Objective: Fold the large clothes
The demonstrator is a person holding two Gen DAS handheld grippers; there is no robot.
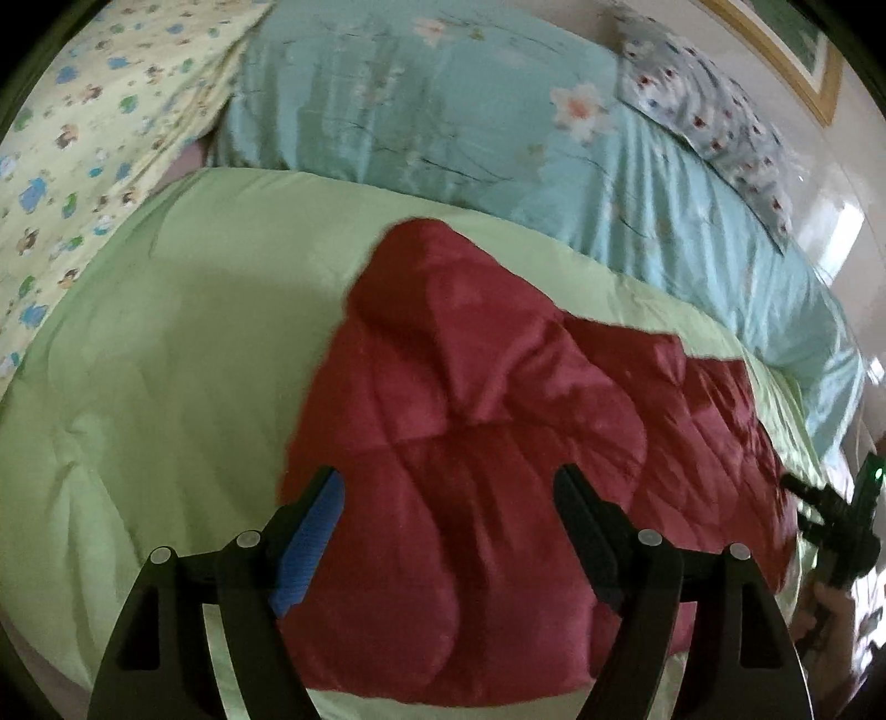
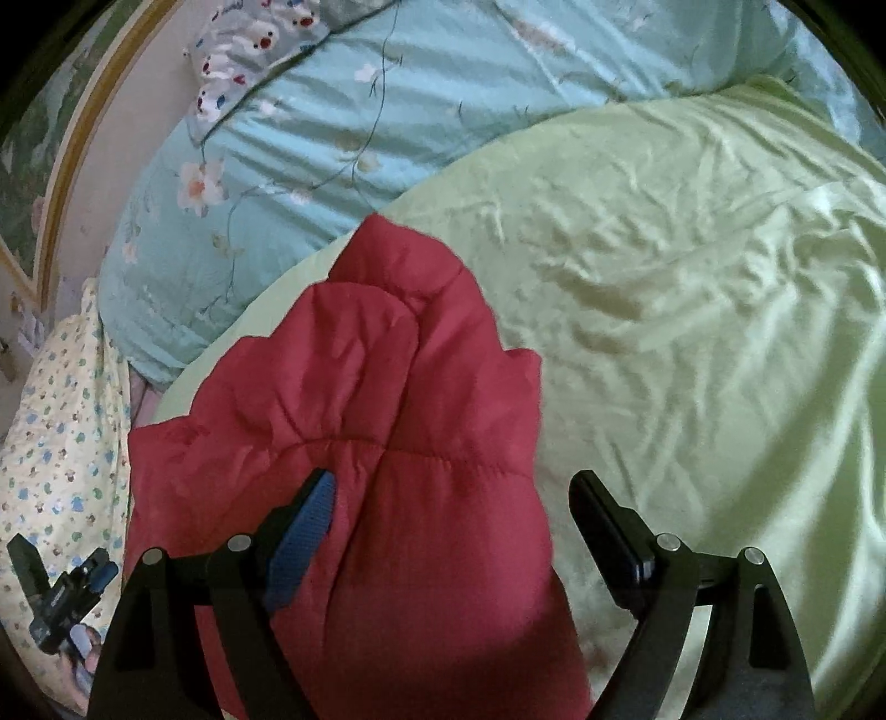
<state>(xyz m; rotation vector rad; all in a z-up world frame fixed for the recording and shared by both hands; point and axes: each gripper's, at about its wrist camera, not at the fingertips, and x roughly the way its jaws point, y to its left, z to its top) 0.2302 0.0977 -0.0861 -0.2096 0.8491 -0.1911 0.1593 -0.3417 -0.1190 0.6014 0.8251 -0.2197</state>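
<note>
A dark red quilted padded garment (image 1: 476,443) lies bunched on a pale green quilt (image 1: 155,354). My left gripper (image 1: 448,482) is open above its near part, holding nothing, one finger with a blue pad (image 1: 310,548). In the right wrist view the same red garment (image 2: 354,471) lies at lower left on the green quilt (image 2: 692,310). My right gripper (image 2: 451,487) is open over the garment's right edge, empty. The right gripper shows at the far right of the left wrist view (image 1: 836,526), the left gripper at the lower left of the right wrist view (image 2: 61,598).
A light blue floral duvet (image 1: 443,105) lies heaped behind the green quilt. A yellow patterned sheet (image 1: 83,133) is at the left. A patterned pillow (image 1: 714,111) and a framed picture (image 1: 797,44) on the wall are at the back right.
</note>
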